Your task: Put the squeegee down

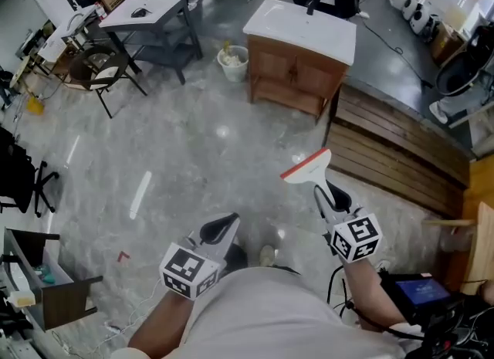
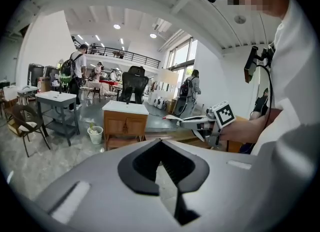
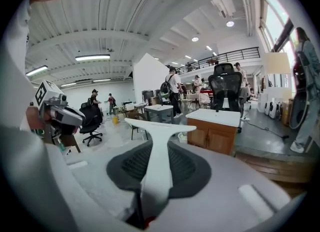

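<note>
Right now I have the squeegee (image 1: 306, 167) clamped in the right gripper (image 1: 323, 192). Its white handle runs straight back between the two dark pads, and both pads are pressed onto it. The blade sits crosswise just ahead of the jaw tips, red rubber edge on the far side. I reckon that grip low on the handle is deliberate: it keeps the blade out front where I can watch it and lets the head land first.

Nothing is under the blade but grey floor (image 1: 177, 157), well below it, so the squeegee is up in the air and not yet put down.

The left gripper (image 1: 221, 228) hangs off to the left of the right one, roughly level with it. Its jaw tips are drawn together with nothing between them (just floor showing through the slit behind the tips). It looks parked there to stay clear, since one hand is plenty for a tool this light.

Straight beyond the blade stands the wooden cabinet (image 1: 297, 76) with the white top, well apart from the jaws. That flat top is my guess for a landing spot, though the task names none. The wooden slats (image 1: 401, 153) lie ahead and to the right of the right gripper.
</note>
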`<state>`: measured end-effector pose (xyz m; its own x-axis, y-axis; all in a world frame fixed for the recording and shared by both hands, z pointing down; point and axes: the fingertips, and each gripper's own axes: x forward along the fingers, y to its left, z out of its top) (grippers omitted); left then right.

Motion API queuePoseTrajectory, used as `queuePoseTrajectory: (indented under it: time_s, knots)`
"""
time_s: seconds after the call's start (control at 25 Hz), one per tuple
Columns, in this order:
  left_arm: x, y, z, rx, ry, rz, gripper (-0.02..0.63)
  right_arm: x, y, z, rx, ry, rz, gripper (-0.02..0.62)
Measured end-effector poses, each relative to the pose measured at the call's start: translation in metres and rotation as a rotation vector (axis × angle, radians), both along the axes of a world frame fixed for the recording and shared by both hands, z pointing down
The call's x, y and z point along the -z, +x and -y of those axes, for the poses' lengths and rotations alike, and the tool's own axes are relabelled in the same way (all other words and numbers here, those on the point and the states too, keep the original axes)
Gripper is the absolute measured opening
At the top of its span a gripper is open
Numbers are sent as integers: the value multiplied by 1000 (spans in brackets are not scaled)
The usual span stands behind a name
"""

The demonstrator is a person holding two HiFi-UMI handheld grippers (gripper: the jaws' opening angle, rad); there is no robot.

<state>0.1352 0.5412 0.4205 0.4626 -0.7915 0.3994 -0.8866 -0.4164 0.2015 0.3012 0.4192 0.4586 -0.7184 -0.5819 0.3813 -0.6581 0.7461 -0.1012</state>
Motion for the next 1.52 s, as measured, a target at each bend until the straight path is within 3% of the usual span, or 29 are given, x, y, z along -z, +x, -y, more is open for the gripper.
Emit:
queuePoseTrajectory:
  time_s: [0.32, 0.56, 0.8, 1.08, 1.28, 1.52]
  knots:
    - [-10, -71, 105, -42, 22, -13, 6, -10, -54, 84, -69, -12, -18, 92]
    - [7, -142, 189, -136, 52, -13, 6, 9, -126, 161, -141, 16, -14, 92]
    - [2, -196, 255, -176, 53, -18, 6, 2, -184, 228, -190, -4, 15, 92]
    - [-15, -209, 343, -213, 22, -55, 6, -10, -208, 312, -240, -15, 3, 92]
    - [-19, -209, 421, -218, -2, -44, 6, -19, -209, 399, -265, -34, 20, 92]
    - [-9, -195, 522, -218, -9, -25, 6, -17, -209, 512, -232, -25, 31, 92]
